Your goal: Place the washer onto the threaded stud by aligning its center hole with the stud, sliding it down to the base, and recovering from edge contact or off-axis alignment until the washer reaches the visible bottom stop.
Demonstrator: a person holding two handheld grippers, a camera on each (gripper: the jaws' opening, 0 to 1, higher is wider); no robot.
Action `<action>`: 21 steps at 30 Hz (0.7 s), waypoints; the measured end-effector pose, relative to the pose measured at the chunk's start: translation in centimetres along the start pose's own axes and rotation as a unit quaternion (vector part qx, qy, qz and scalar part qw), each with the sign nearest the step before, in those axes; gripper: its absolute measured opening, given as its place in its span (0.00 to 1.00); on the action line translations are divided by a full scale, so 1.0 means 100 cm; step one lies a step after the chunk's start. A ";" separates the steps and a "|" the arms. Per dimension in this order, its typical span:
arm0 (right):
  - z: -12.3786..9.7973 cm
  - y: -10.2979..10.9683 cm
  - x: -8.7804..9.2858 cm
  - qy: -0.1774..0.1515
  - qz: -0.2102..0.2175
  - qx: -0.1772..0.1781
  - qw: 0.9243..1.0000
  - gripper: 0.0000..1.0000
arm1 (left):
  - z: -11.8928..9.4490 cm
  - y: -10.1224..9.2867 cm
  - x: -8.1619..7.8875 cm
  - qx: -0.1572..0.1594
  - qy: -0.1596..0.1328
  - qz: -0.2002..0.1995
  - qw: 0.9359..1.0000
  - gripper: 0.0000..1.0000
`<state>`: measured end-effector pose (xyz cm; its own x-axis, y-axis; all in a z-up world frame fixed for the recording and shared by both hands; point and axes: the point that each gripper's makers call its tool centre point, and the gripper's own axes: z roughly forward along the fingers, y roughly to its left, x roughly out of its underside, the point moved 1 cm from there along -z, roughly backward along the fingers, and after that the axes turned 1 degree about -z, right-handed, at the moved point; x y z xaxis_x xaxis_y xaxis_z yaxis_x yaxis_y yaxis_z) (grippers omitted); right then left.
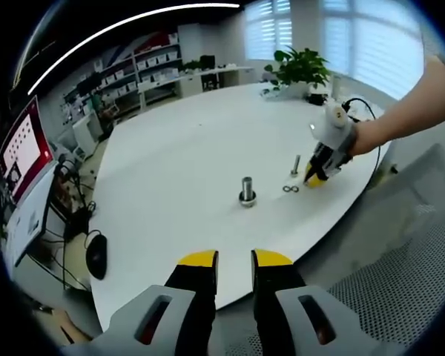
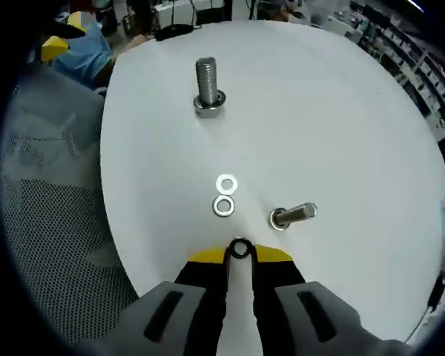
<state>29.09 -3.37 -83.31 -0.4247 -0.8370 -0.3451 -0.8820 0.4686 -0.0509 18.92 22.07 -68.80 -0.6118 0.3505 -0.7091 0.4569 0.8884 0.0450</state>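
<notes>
We see the right gripper (image 2: 239, 254) nearly closed, pinching a washer (image 2: 240, 248) at its tips, near the smaller stud (image 2: 291, 216), while the left gripper (image 1: 234, 261) hangs slightly parted, holding nothing.

The table (image 2: 341, 111) is smooth, matt white. The large threaded stud (image 2: 207, 83), the smaller stud (image 2: 293, 215) and the two loose washers (image 2: 225, 194) look like bright, shiny metal, as does the washer (image 2: 239, 248) at the right gripper (image 2: 239, 256); its tips look yellow plastic, its body matt grey.
</notes>
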 end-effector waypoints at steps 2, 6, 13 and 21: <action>-0.003 -0.003 -0.001 -0.020 0.043 -0.008 0.999 0.13 | 0.000 0.000 0.000 0.000 0.000 0.000 1.000 0.15; -0.016 -0.018 -0.007 -0.054 0.119 -0.011 0.991 0.13 | 0.001 -0.001 0.001 0.002 0.005 0.002 1.000 0.15; -0.029 -0.033 -0.006 -0.061 0.099 0.001 0.993 0.13 | 0.000 0.000 0.001 -0.001 0.002 -0.001 1.000 0.15; -0.049 -0.035 -0.024 -0.087 0.050 0.009 0.995 0.13 | 0.000 0.001 0.000 -0.002 -0.001 -0.002 1.000 0.15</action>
<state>32.19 -4.40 -77.74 -0.4667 -0.7248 -0.5068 -0.8323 0.5537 -0.0253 18.94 22.16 -68.76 -0.6121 0.3467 -0.7108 0.4522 0.8908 0.0451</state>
